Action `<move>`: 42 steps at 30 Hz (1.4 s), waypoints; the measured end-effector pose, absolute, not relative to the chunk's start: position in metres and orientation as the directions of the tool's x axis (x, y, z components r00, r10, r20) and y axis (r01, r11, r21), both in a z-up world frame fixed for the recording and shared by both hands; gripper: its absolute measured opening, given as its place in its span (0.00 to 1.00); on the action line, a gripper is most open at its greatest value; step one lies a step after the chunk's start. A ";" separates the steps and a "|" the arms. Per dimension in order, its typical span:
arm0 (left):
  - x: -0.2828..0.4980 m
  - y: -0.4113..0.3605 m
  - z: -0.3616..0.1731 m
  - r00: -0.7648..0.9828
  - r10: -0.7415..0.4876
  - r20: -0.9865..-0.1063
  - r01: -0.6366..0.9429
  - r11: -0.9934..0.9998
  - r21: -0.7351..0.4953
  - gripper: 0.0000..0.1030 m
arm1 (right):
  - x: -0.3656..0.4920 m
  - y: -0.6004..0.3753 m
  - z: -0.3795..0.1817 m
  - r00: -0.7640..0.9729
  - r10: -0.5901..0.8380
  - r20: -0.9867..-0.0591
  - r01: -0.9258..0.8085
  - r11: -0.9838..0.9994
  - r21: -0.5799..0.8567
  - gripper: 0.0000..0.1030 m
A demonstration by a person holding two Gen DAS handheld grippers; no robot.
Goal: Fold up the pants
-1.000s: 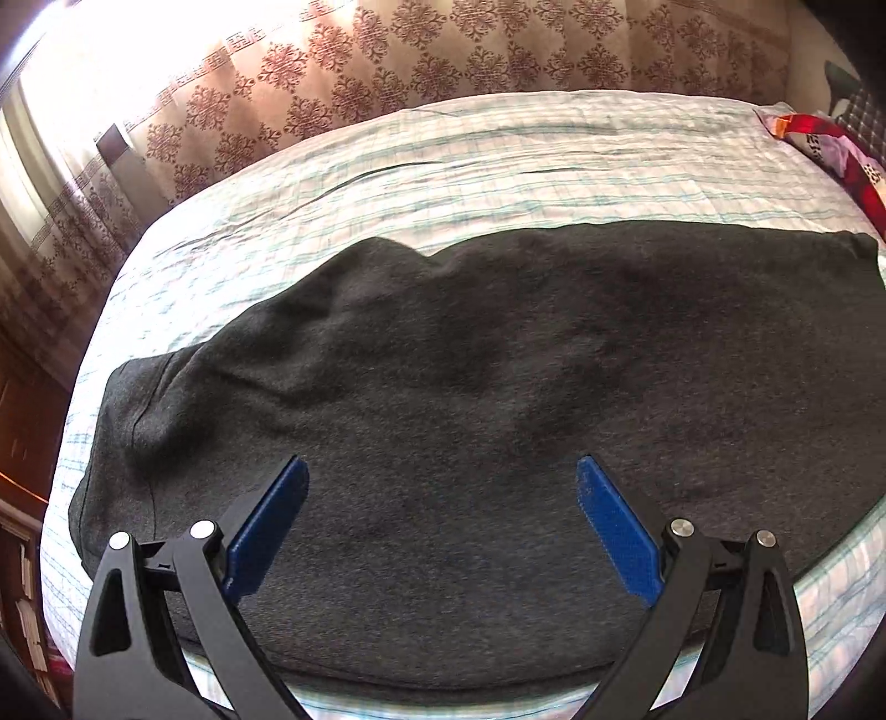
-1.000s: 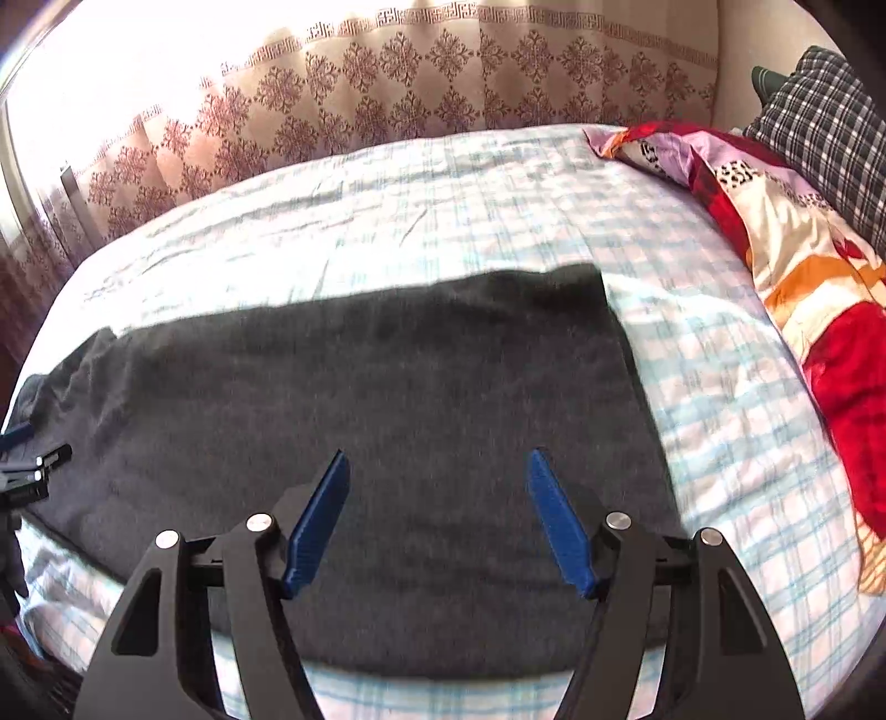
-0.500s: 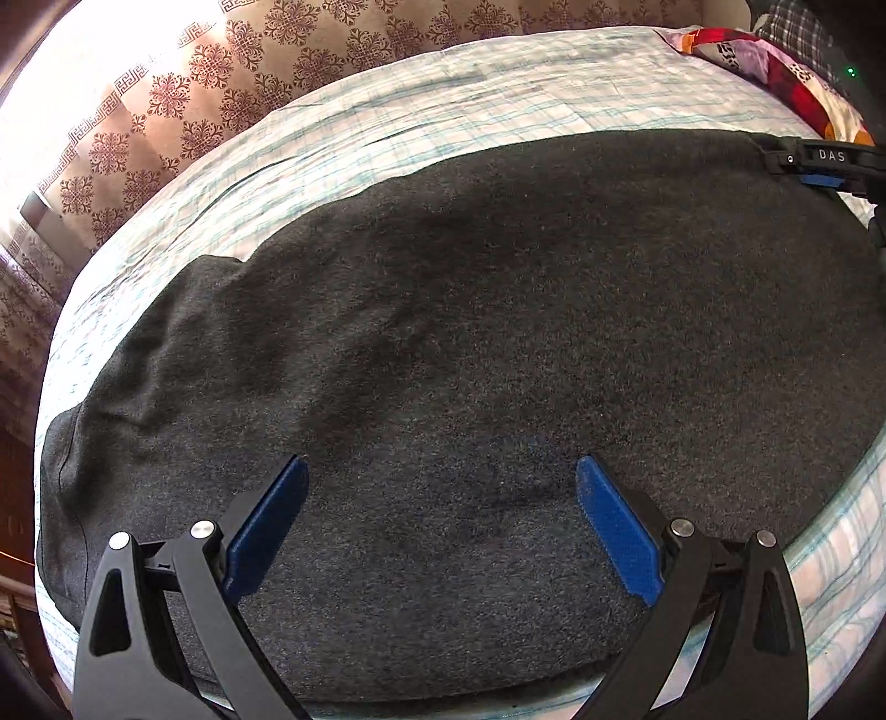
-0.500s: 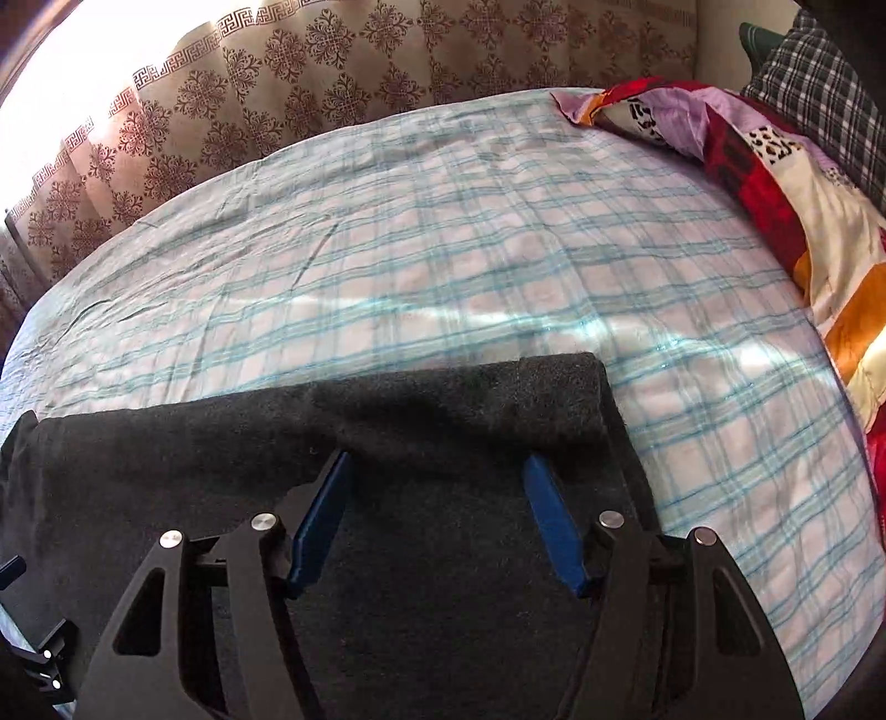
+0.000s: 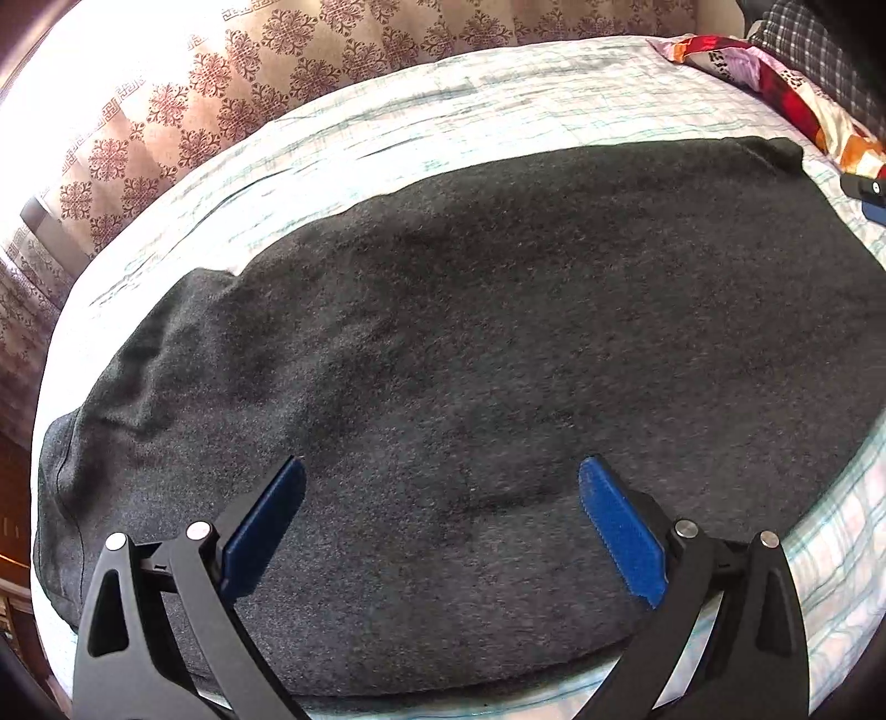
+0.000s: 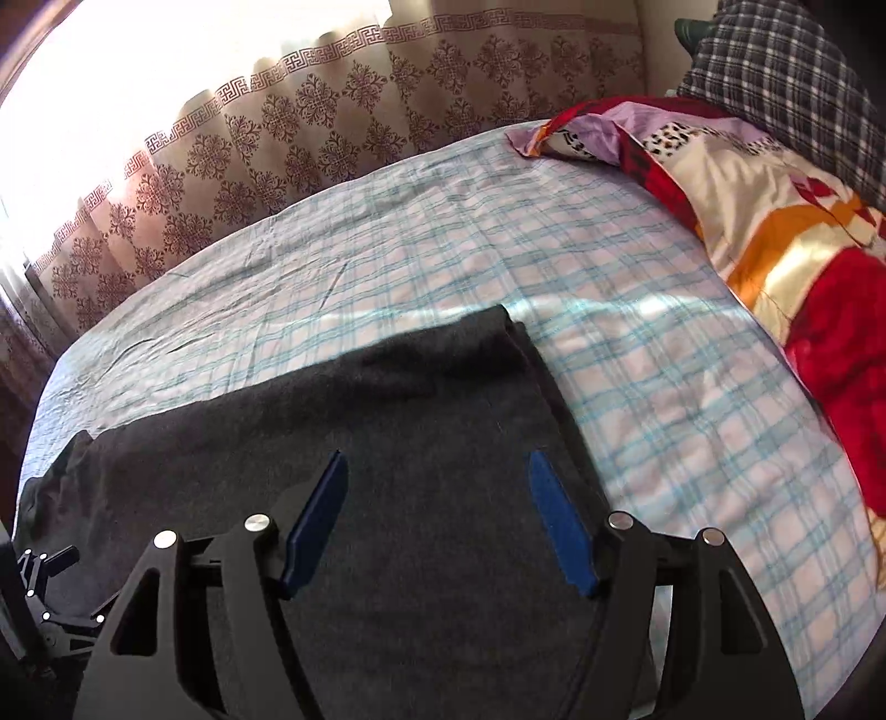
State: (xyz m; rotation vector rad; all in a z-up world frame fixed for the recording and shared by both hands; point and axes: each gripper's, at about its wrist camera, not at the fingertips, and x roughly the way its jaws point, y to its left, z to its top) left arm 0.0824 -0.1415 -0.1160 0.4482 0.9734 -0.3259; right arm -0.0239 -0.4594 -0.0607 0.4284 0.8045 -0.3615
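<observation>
From my left camera I see the pants (image 5: 470, 354): a dark charcoal, fuzzy knit, fleece-like, lying flat across the bed (image 5: 498, 111) in one long rounded slab. The sheet under them is thin white cotton with a pale blue plaid, lightly creased. Behind the bed hangs a beige curtain (image 5: 310, 50) printed with brown medallions, bright with backlight.

My left gripper (image 5: 441, 476) hovers over the near part of the pants, its black angular arms ending in blue, flat, rubbery-looking pads (image 5: 266, 526), spread wide with nothing between them. I cannot tell whether the tips touch the cloth. The fabric fills the view beyond the fingers; its left end bunches into soft folds with a seam line showing, and the far right corner lies squared off near a patchwork quilt (image 5: 775, 83).

In the right view, my right gripper (image 6: 437, 471) also stands spread and empty above the pants (image 6: 360, 443), near their right end. That end is straight-edged and shows two stacked layers, the upper one slightly short of the lower. Bare sheet (image 6: 664, 415) lies just right of it, then the glossy red, orange and cream quilt (image 6: 775, 232), with a dark checked pillow (image 6: 786, 83) behind. The left gripper (image 6: 44, 598) shows at the lower left edge.
</observation>
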 end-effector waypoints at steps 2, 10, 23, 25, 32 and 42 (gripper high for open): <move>0.074 -0.153 -0.110 0.528 -0.103 -0.843 0.493 0.846 0.205 0.98 | -0.049 -0.461 -0.061 0.637 -0.137 -0.759 0.491 0.831 0.262 0.67; 0.057 -0.200 -0.104 0.481 -0.203 -0.853 0.595 0.790 0.147 0.98 | -0.116 -0.475 -0.078 0.572 -0.141 -0.808 0.630 0.706 0.323 0.72; 0.066 -0.201 -0.112 0.440 -0.205 -0.874 0.570 0.816 0.095 0.98 | -0.106 -0.465 -0.102 0.590 -0.079 -0.803 0.620 0.681 0.389 0.80; 0.067 -0.200 -0.114 0.436 -0.205 -0.876 0.569 0.817 0.092 0.98 | -0.103 -0.464 -0.103 0.586 -0.089 -0.805 0.629 0.677 0.383 0.80; 0.069 -0.197 -0.121 0.421 -0.201 -0.884 0.564 0.822 0.082 0.98 | -0.095 -0.468 -0.102 0.621 -0.070 -0.781 0.617 0.659 0.431 0.77; 0.076 -0.191 -0.127 0.397 -0.206 -0.894 0.556 0.829 0.056 0.98 | -0.105 -0.487 -0.110 0.653 -0.014 -0.757 0.651 0.522 0.551 0.49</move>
